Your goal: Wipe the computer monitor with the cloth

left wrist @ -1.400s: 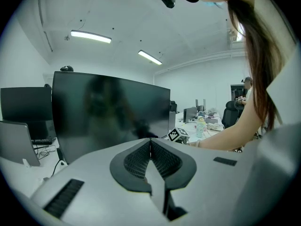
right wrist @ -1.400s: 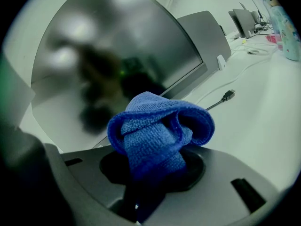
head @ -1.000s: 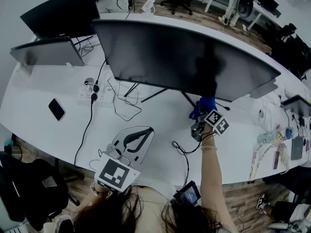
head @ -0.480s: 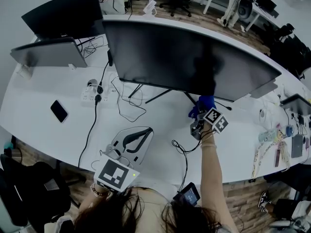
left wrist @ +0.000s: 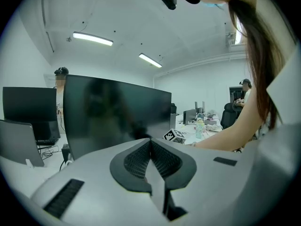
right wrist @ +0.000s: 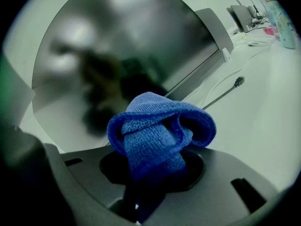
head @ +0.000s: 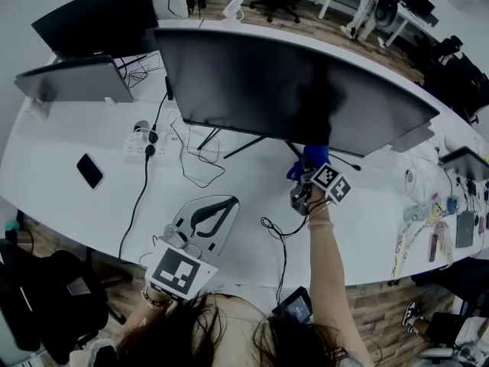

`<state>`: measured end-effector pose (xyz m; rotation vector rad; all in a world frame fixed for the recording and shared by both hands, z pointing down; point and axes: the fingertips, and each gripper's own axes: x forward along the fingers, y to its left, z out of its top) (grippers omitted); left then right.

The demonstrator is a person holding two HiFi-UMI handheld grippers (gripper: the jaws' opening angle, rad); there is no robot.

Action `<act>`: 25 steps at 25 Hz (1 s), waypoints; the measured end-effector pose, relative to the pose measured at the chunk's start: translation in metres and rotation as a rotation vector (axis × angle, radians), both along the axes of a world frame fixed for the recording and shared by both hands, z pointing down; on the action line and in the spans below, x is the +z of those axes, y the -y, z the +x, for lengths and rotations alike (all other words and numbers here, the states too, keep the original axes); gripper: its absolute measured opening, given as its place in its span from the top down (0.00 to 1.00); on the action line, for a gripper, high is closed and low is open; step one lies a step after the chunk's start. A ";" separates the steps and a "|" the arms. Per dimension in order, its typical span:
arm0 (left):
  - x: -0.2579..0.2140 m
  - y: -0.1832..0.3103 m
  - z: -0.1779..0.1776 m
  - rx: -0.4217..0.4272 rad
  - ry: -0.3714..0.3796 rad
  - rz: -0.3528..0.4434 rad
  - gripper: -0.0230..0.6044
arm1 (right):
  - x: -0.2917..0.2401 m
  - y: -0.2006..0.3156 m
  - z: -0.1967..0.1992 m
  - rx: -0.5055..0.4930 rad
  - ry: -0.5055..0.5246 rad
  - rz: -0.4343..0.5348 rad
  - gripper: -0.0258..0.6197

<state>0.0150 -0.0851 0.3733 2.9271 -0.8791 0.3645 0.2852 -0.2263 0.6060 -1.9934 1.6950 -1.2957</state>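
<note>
The right gripper (head: 306,176) pinched the cloth (right wrist: 157,126) at the monitor's (head: 290,90) lower edge, ready to wipe; the left gripper (head: 210,220), lower left, hung closed and empty.

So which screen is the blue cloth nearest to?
The large wide monitor in the middle; the cloth is at its lower edge. The small black screen and grey one stand far left.

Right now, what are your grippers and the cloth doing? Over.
Left gripper shut, empty. Right gripper shut on blue cloth, at the monitor's lower edge. Nothing between cloth and screen; cables on desk below.
</note>
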 end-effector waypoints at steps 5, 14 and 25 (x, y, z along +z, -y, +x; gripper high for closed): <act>-0.006 -0.006 0.008 -0.010 0.033 0.027 0.95 | 0.000 0.005 -0.007 -0.020 0.033 0.002 0.74; -0.022 -0.014 0.014 -0.110 0.013 0.005 0.95 | 0.002 0.010 -0.022 -0.079 0.067 0.006 0.74; -0.013 -0.038 0.028 -0.164 0.040 -0.014 0.95 | 0.005 0.013 -0.032 -0.129 0.126 0.035 0.74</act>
